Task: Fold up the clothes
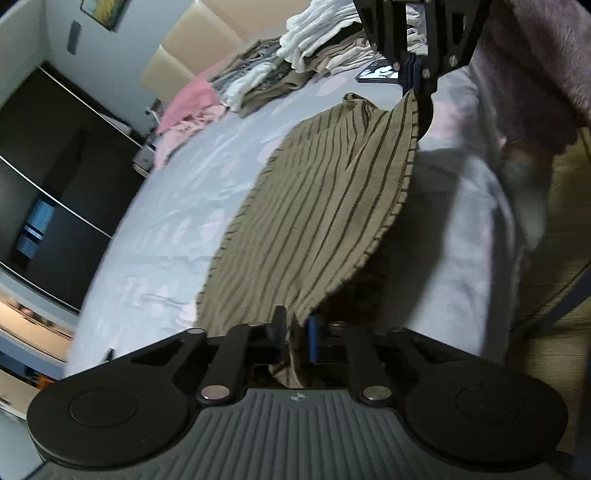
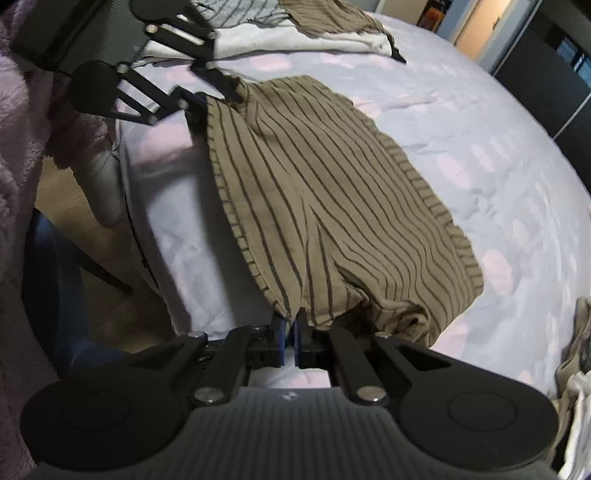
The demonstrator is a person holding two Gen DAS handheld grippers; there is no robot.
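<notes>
A tan garment with dark stripes (image 1: 317, 206) lies spread on the bed, its near edge lifted. My left gripper (image 1: 295, 332) is shut on one corner of it. My right gripper (image 2: 290, 332) is shut on the opposite corner of the same garment (image 2: 332, 206). Each gripper shows in the other's view: the right gripper (image 1: 415, 86) at the top of the left wrist view, the left gripper (image 2: 207, 110) at the upper left of the right wrist view. The cloth hangs stretched between them above the bed's near edge.
The bed has a pale lilac sheet (image 1: 177, 206) with pink spots. Piles of clothes (image 1: 317, 48) lie by the beige headboard (image 1: 192, 44), with pink clothes (image 1: 184, 110) at the bed's side. More clothes (image 2: 295, 22) lie at the far end. Dark wardrobe doors (image 1: 48, 177) stand beyond.
</notes>
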